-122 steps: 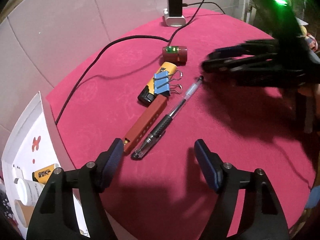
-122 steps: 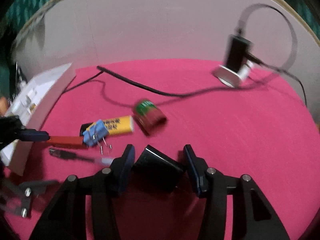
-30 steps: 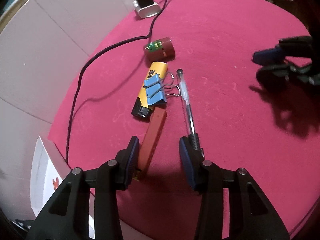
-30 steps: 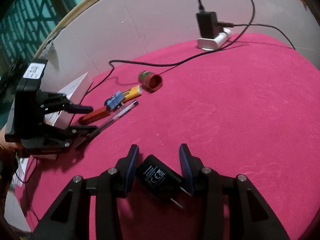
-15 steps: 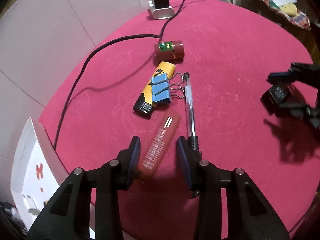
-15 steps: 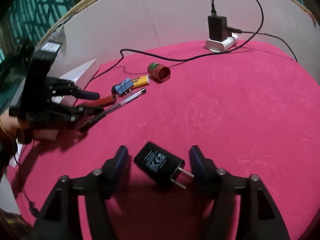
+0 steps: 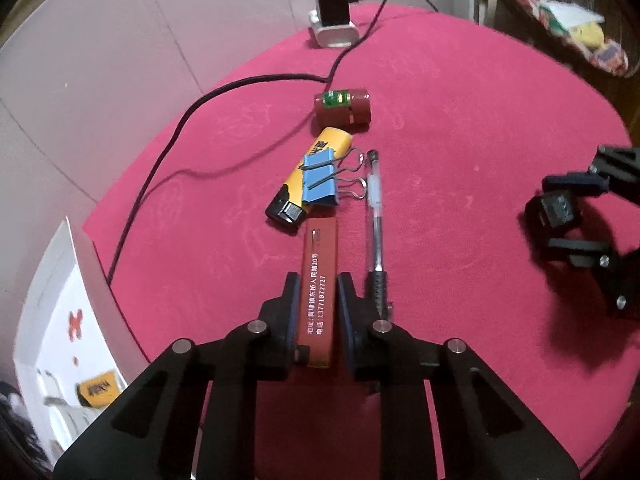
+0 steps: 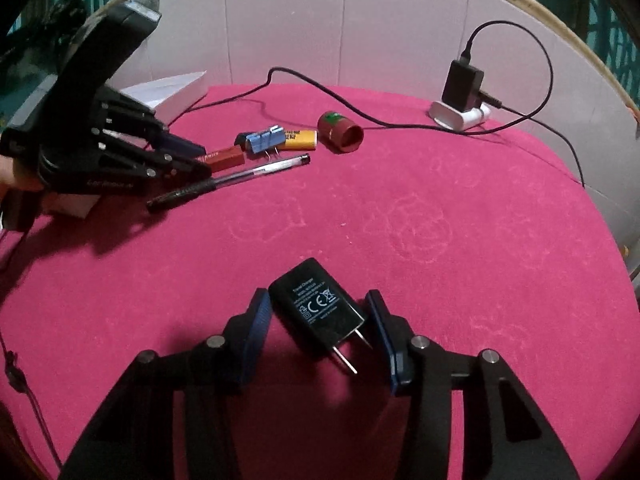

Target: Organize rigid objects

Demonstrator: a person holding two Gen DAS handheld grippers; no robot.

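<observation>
My left gripper (image 7: 319, 280) is closing and its pads press both sides of a long red bar with white lettering (image 7: 318, 256), which lies on the pink tablecloth. A clear pen with a black grip (image 7: 375, 216) lies just right of the bar. In the right wrist view a black plug-in charger (image 8: 318, 312) lies slantwise on the cloth between the closing jaws of my right gripper (image 8: 316, 296). The left pad touches one corner and a thin gap shows at the right pad. Beyond the bar sit a yellow lighter (image 7: 322, 152) under a blue binder clip (image 7: 320, 180) and a red cylinder (image 7: 342, 106).
A white socket block with a black adapter (image 7: 334, 20) stands at the far table edge, and its black cable (image 7: 160, 168) trails across the cloth to the left. An open white box (image 7: 60, 300) holding small items sits off the left rim. A tiled wall rises behind.
The left jaws drew in onto the red bar, which turned to point straight between them. The right jaws let the charger down onto the cloth, spread, then narrowed around it again.
</observation>
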